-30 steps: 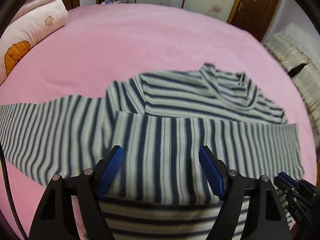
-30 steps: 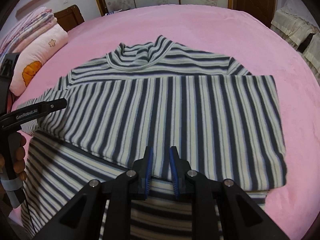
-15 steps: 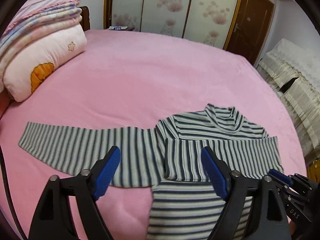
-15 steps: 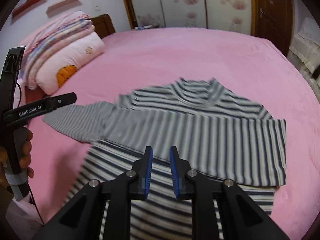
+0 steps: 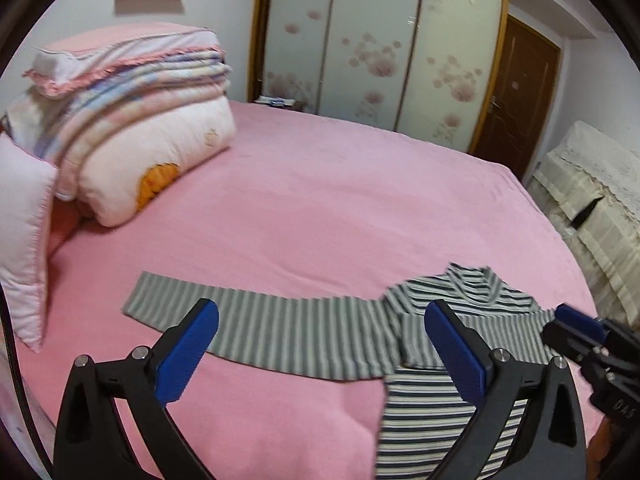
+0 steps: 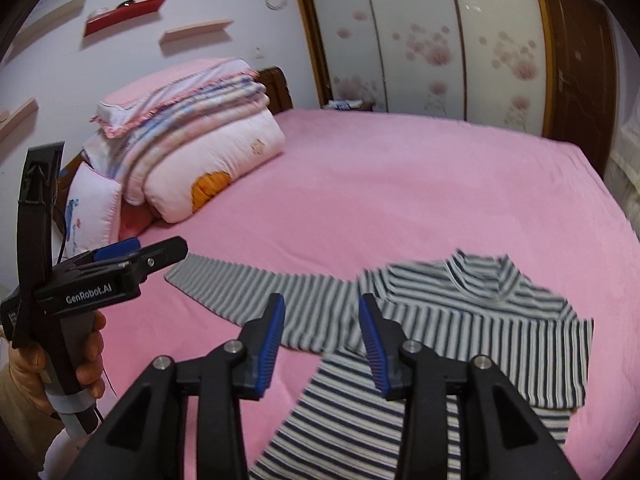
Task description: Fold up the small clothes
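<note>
Left wrist view | left tool [image 5: 320, 344] opening, empty | right tool [image 6: 322, 332] opening, empty | striped top [image 6: 472, 320] flat on bed [image 6: 400, 184], one sleeve [image 5: 256, 328] outstretched (other already folded across chest) | next: pinch cuff, carry across chest, lay flat.

My view of the pink bed [image 6: 400, 184]: the striped top [image 6: 472, 312] lies flat, folded quilts [image 6: 192, 132] and a pillow [image 6: 94, 212] stacked at its head.

Shirt [image 6: 480, 320] navy-white striped; bedspread [image 6: 400, 184] pink; tongs pads [image 5: 188, 354] blue.
</note>
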